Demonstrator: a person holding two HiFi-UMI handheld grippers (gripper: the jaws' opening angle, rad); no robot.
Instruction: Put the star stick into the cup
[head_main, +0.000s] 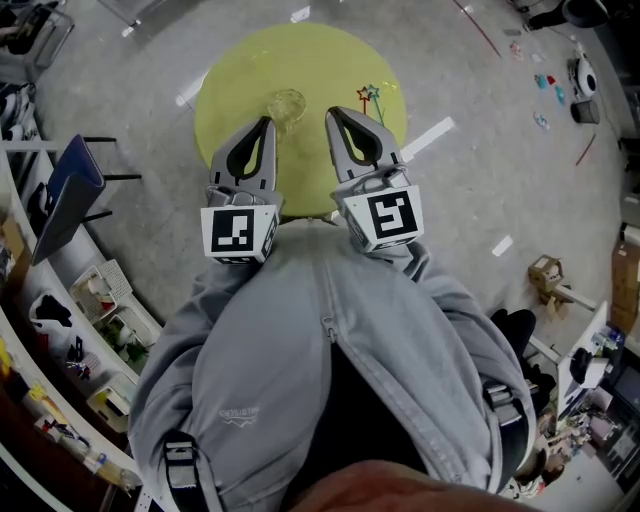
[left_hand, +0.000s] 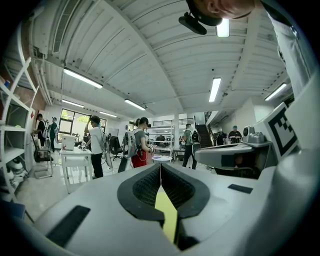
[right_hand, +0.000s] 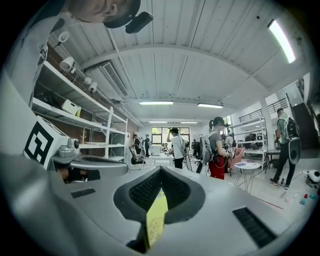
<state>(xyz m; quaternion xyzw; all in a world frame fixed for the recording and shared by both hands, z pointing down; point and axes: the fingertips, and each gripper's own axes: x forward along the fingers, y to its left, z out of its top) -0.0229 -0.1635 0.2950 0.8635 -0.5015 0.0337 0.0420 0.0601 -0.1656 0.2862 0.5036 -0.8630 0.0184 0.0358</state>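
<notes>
A round yellow table (head_main: 235, 75) stands on the floor ahead of me. On it a clear cup (head_main: 286, 105) sits near the middle, and the star stick (head_main: 370, 97) lies flat to the cup's right. My left gripper (head_main: 268, 121) hovers at the table's near side, its tips just below and left of the cup. My right gripper (head_main: 332, 112) is beside it, tips between the cup and the star stick. Both are shut with nothing held. In both gripper views the jaws of the left gripper (left_hand: 160, 165) and the right gripper (right_hand: 160, 169) meet at the tips, and only yellow tabletop shows beneath.
A blue chair (head_main: 68, 190) stands left of the table, with shelving (head_main: 100, 300) along the left wall. Small items lie on the floor at the far right (head_main: 583, 75). Several people (left_hand: 137, 142) stand in the room beyond, near a white round side table (right_hand: 244, 165).
</notes>
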